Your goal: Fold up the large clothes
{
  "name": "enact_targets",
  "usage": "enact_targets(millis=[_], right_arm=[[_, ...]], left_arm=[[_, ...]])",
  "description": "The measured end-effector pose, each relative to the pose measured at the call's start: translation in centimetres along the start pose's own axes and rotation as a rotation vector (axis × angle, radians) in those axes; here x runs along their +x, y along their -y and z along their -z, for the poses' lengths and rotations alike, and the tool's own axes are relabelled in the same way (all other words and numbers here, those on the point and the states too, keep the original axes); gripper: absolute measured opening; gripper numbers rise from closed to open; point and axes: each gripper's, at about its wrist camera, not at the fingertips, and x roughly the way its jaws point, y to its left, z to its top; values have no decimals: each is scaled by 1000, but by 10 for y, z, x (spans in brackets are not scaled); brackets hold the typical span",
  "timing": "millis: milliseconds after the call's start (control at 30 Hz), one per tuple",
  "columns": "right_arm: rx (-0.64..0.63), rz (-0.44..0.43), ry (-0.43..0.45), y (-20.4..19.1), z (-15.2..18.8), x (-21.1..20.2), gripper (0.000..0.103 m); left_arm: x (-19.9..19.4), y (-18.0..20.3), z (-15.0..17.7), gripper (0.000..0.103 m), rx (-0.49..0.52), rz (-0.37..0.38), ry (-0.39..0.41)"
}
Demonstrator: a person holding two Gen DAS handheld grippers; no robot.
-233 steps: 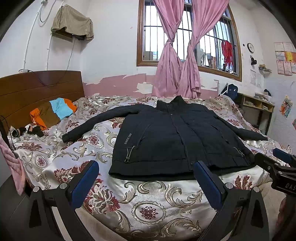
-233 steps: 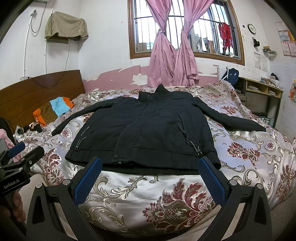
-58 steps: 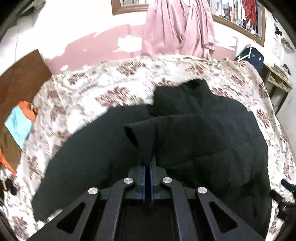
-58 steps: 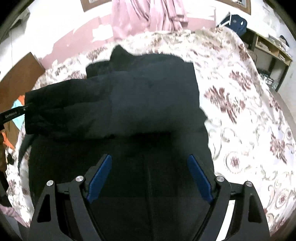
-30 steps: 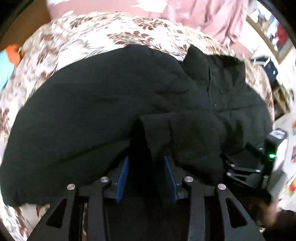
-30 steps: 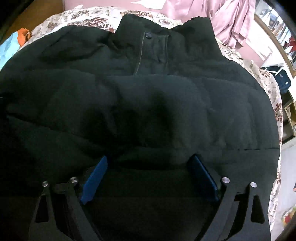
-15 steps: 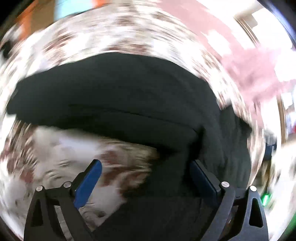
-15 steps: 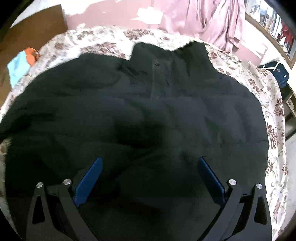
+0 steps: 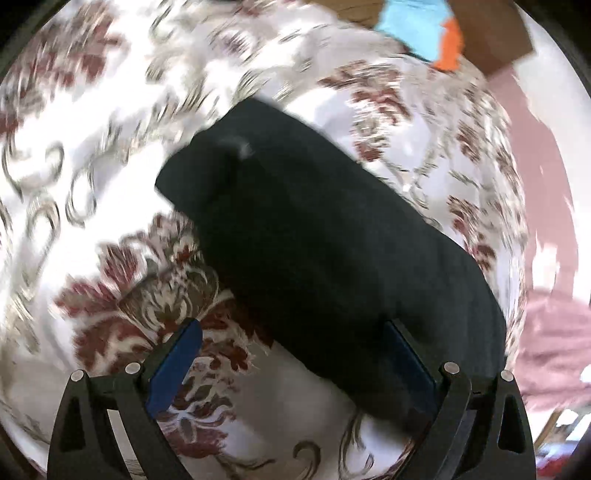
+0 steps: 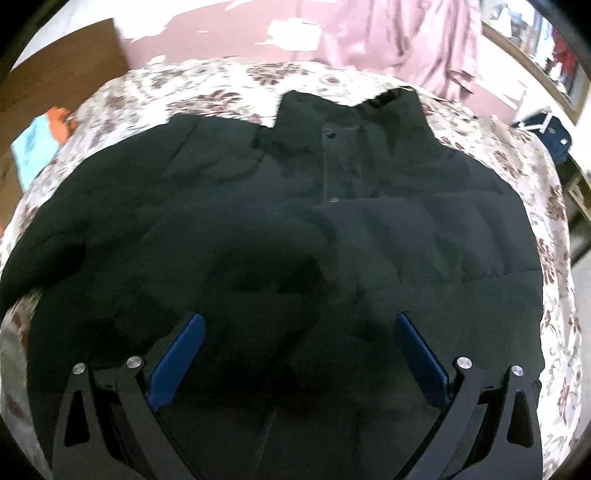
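Black jacket (image 10: 295, 229) lies flat on the bed's floral bedspread (image 10: 229, 81), collar at 12 o'clock in the right wrist view, front up. Right gripper (image 10: 295, 350) hangs over the lower body of the jacket, jaws spread wide, nothing between the pads. Left gripper (image 9: 291, 358) also wide open, empty; view is motion-blurred. One dark sleeve or side (image 9: 314, 240) runs from 10 to 4 o'clock across the bedspread (image 9: 110, 258), its lower part next to the right-hand finger; contact unclear. Blue and orange clothes (image 9: 432, 26) at 1 o'clock by the headboard (image 10: 55, 66). Pink curtain (image 10: 406, 33) behind the bed.
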Motion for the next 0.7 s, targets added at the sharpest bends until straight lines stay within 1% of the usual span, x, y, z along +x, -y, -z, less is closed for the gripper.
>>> enact_targets(millis=[100, 200, 267, 333, 367, 400, 433, 467, 500, 533, 567, 600, 633, 700], right_arm=[[12, 41, -46, -3, -3, 20, 101], [-12, 61, -79, -9, 2, 34, 101], [-27, 64, -90, -10, 4, 38, 101], [-32, 53, -77, -10, 8, 34, 101], [-29, 48, -68, -9, 9, 30, 101], [-25, 46, -61, -7, 10, 26, 101], [-20, 46, -54, -6, 10, 22, 101], [-12, 47, -44, -3, 11, 16, 101], [-7, 47, -39, 0, 12, 11, 101], [-1, 47, -34, 4, 12, 7, 101], [4, 45, -31, 7, 12, 3, 101], [10, 42, -27, 10, 12, -2, 101], [14, 41, -25, 13, 13, -5, 101], [26, 42, -13, 20, 12, -15, 101]], left_arm=[[15, -10, 5, 98, -102, 32, -40], [23, -15, 10, 98, -164, 67, -51], [23, -15, 11, 98, -175, 81, -44], [22, -14, 8, 96, -172, 98, -37], [20, -13, 7, 91, -168, 109, -31], [17, -12, 6, 76, -164, 126, -14], [13, -9, 5, 68, -158, 151, 0], [11, -8, 4, 54, -152, 167, 5], [8, -3, 3, 41, -139, 178, 18], [4, 0, 2, 32, -124, 181, 36], [-1, 3, 1, 18, -109, 182, 61], [-7, 8, -1, 12, -94, 186, 87], [-13, 11, -2, 10, -82, 186, 107], [-32, 25, -4, 7, -31, 194, 171]])
